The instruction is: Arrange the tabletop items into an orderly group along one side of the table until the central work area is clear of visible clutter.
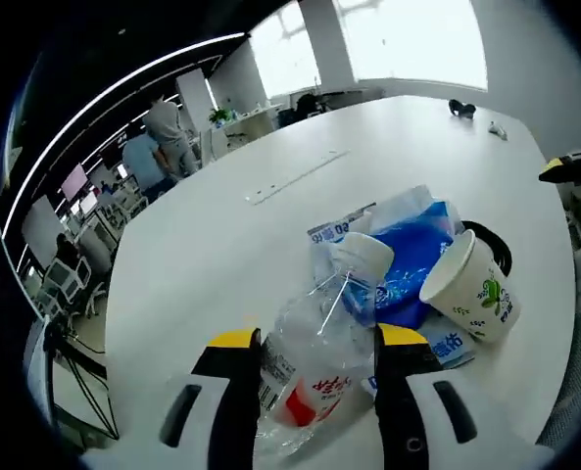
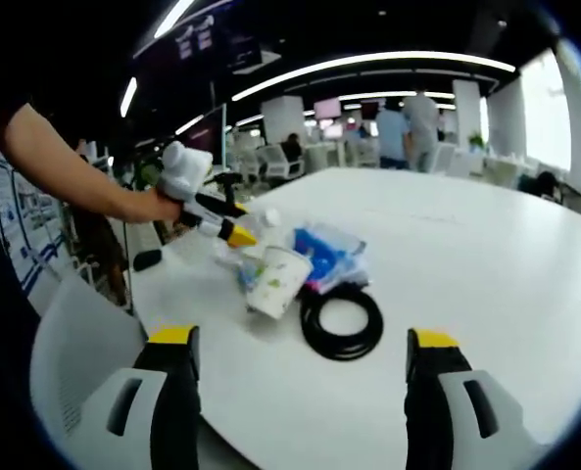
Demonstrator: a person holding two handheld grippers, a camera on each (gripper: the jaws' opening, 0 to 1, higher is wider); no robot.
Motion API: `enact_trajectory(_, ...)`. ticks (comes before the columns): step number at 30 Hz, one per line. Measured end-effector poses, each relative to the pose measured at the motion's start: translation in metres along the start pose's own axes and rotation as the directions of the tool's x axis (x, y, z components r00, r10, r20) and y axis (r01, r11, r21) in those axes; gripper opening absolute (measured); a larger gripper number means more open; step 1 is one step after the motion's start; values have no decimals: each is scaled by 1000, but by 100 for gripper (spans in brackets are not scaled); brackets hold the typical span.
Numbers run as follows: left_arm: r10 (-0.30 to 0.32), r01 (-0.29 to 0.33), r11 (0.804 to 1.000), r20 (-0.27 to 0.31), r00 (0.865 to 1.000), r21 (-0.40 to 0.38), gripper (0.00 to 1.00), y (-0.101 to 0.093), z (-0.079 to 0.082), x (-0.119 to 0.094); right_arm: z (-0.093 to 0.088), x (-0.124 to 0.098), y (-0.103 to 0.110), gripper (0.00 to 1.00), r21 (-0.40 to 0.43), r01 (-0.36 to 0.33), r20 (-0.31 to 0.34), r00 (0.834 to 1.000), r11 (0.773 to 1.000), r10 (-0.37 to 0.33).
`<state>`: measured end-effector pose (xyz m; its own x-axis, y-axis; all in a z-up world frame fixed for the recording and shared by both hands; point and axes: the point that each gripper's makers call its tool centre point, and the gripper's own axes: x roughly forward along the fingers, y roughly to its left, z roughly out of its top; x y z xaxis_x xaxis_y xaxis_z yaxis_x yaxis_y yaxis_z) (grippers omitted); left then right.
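Crumpled clear plastic bottle point(image 1: 305, 367) | between left hand-held gripper point(image 1: 310, 357) jaws | white table point(image 1: 221, 245)

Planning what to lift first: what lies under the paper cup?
The paper cup lies tipped on a blue plastic bag and printed packets; a black cable coil sits beside it. Anything beneath the bag is covered.

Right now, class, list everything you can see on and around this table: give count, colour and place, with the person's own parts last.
Table: one, white, under everything.
Plastic bottle: one, clear with a red label, lying between the left tool's jaws.
Paper cup: one, white with green print, on its side beside the bag.
Plastic bag: one, blue and clear, behind the bottle.
Cable: one, black, coiled next to the cup.
Left tool: one, white with yellow tips, around the bottle.
Right tool: one, open, hovering above the table.
Hand: one, holding the left tool.
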<state>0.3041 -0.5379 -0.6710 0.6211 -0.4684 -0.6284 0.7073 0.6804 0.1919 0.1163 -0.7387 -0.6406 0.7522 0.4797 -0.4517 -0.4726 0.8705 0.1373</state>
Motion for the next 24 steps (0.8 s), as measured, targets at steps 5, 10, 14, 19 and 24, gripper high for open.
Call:
enact_trajectory(5,0,1,1000,25,1000,-29,43,4,0,-8,1,1,2,84,-4,-5,2,1000,1000,5)
enact_trajectory(10,0,4,997,59,998,-71,43,10,0,-17,2,1,5,84,-10,-12,4,1000,1000,12)
enact_trajectory(14,11,-3,994,67,998,-106,43,17,-1,-25,3,0,8,84,-15,-16,8,1000,1000,17)
enact_trajectory(19,12,-4,994,71,997,-111,42,20,-4,-30,4,-1,9,84,-21,-20,8,1000,1000,20)
enact_trajectory(24,25,-14,990,77,997,-143,42,27,-6,-35,6,-1,10,84,-26,-24,10,1000,999,24)
